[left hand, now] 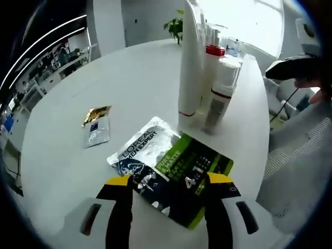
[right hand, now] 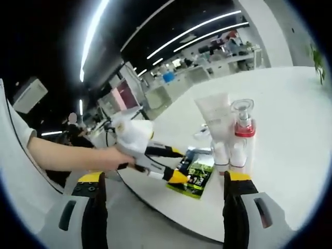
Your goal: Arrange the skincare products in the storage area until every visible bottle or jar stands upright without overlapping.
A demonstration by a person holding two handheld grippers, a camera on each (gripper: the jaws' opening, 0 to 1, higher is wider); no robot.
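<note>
White round table in an open office carries the whole layout, with a potted plant at its far edge. From my left gripper, whose yellow-tipped jaws stand apart and empty, the flat green-and-silver sachet lies directly ahead, its near end between the jaw tips; its long axis runs diagonally, from ahead-left to near-right. Beyond it and slightly right stands the upright cluster: a tall white tube, a red-capped bottle and smaller white bottles, close together. Two small sample packets lie ahead-left, well apart from the cluster. My right gripper, jaws likewise apart and empty, looks across the table edge at the same cluster and sees the left gripper poised at the sachet. I judge the left gripper nearer, so the sachet pick falls to it.
</note>
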